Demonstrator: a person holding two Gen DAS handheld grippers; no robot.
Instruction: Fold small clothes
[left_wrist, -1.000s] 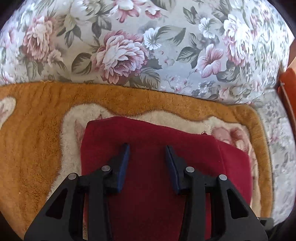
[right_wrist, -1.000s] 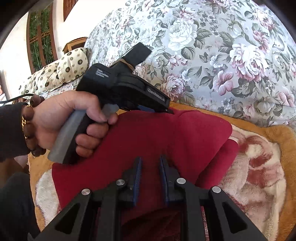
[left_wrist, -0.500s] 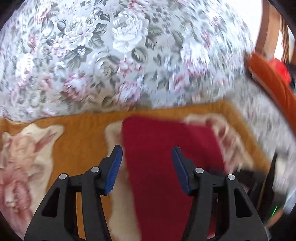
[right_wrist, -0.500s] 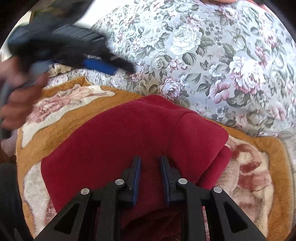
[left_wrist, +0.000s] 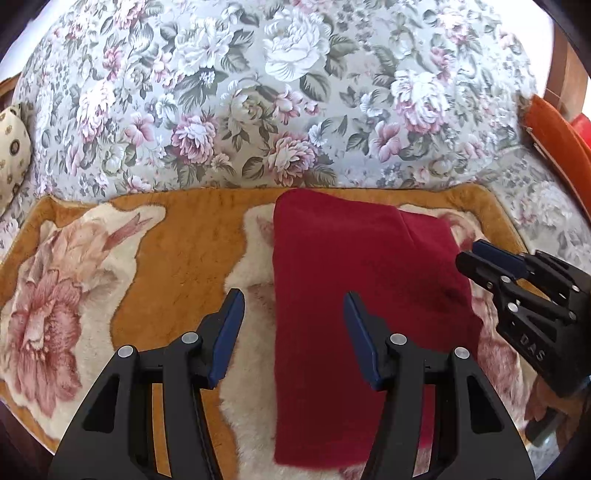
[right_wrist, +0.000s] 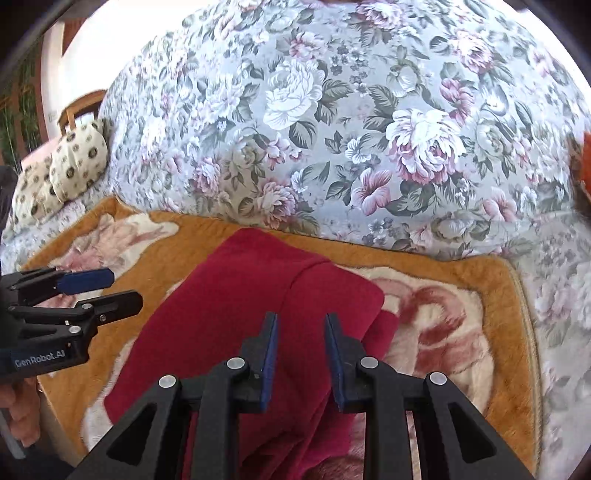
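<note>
1. I see the red garment (left_wrist: 354, 295) lying folded on the orange floral blanket (left_wrist: 184, 258), near the blanket's far edge and toward its right side.
2. My left tongs (left_wrist: 293, 317) stand wide apart and hold nothing; the garment's left edge lies between the fingers.
3. My right tongs (right_wrist: 300, 332) stand narrowly parted over the garment, gripping nothing.
4. The flowered cushion (right_wrist: 332, 129) rises behind the blanket's far edge.
</note>
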